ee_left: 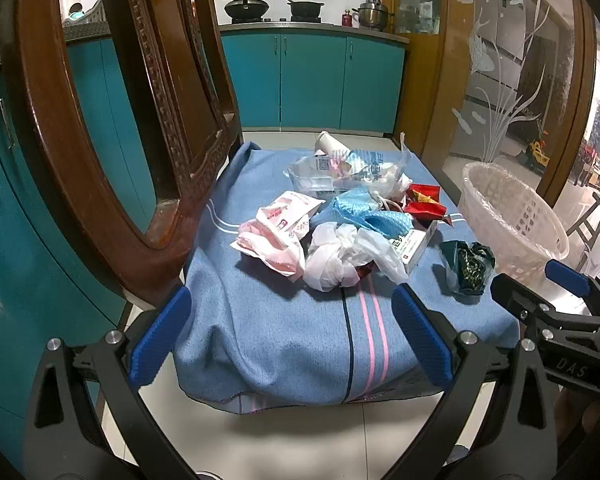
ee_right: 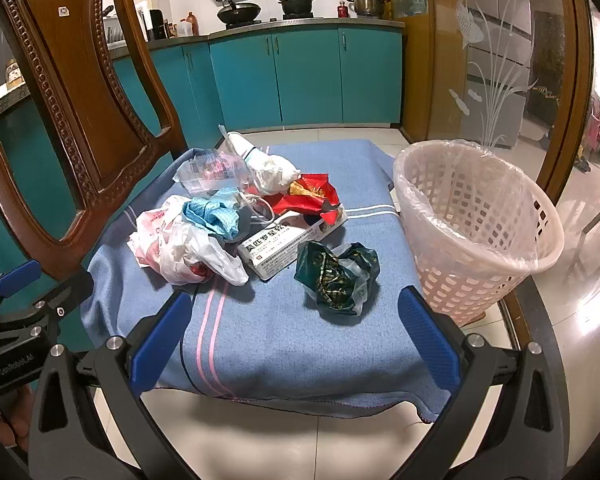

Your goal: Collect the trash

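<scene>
A heap of trash lies on a chair seat covered by a blue cloth (ee_left: pixel 284 332) (ee_right: pixel 300 344): a pink-and-white plastic bag (ee_left: pixel 278 226) (ee_right: pixel 156 232), a crumpled white bag (ee_left: pixel 340 258) (ee_right: pixel 196 256), a blue wrapper (ee_left: pixel 366 212) (ee_right: pixel 214 212), a white medicine box (ee_left: pixel 414 246) (ee_right: pixel 284 246), red foil (ee_left: pixel 426 200) (ee_right: pixel 310 196) and a dark green crumpled wrapper (ee_left: pixel 468 266) (ee_right: pixel 338 276). My left gripper (ee_left: pixel 292 336) is open before the seat's front edge, holding nothing. My right gripper (ee_right: pixel 296 340) is open too, just short of the green wrapper.
A white lattice basket (ee_left: pixel 512 220) (ee_right: pixel 476 220) lined with clear plastic stands right of the seat. The carved wooden chair back (ee_left: pixel 112 140) (ee_right: pixel 72 120) rises on the left. Teal kitchen cabinets (ee_right: pixel 300 76) and a frosted glass door (ee_right: pixel 496 52) are behind. White tiled floor lies below.
</scene>
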Available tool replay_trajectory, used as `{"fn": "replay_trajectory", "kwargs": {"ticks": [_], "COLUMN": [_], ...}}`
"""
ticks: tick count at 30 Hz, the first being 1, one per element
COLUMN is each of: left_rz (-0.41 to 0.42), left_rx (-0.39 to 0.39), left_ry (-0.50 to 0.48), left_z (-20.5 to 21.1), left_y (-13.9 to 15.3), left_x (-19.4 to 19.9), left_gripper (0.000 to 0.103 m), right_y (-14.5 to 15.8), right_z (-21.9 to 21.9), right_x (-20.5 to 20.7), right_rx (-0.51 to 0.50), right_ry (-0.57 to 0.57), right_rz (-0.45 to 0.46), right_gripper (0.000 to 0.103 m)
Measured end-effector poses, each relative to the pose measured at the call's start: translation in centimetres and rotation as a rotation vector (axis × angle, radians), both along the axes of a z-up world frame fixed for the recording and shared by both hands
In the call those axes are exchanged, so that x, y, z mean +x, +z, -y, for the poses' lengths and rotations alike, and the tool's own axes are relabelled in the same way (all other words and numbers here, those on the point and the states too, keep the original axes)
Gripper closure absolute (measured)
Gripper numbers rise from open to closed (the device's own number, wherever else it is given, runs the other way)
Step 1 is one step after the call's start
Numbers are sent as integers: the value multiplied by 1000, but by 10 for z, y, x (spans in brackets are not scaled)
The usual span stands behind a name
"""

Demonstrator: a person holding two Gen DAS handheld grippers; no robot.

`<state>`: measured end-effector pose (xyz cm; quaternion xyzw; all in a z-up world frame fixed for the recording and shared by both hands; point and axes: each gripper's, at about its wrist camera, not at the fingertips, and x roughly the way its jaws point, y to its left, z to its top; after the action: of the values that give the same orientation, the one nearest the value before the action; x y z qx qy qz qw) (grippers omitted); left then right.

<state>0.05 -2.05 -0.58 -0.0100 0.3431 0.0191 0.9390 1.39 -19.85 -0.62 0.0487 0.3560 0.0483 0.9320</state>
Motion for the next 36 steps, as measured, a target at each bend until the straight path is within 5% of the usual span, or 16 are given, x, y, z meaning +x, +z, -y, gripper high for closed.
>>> {"fn": "replay_trajectory", "kwargs": {"ticks": [36], "left_rz": [-15], "left_rx": [2], "left_ry": [-9], "left_z": [2], "left_y": [-1], "left_x": [0], "left_gripper": [3], "right_y": [0], "right_z": [0], "right_x": [0], "right_rx": [-2], "right_ry": [0], "right_rz": [-1], "right_gripper": [3]}}
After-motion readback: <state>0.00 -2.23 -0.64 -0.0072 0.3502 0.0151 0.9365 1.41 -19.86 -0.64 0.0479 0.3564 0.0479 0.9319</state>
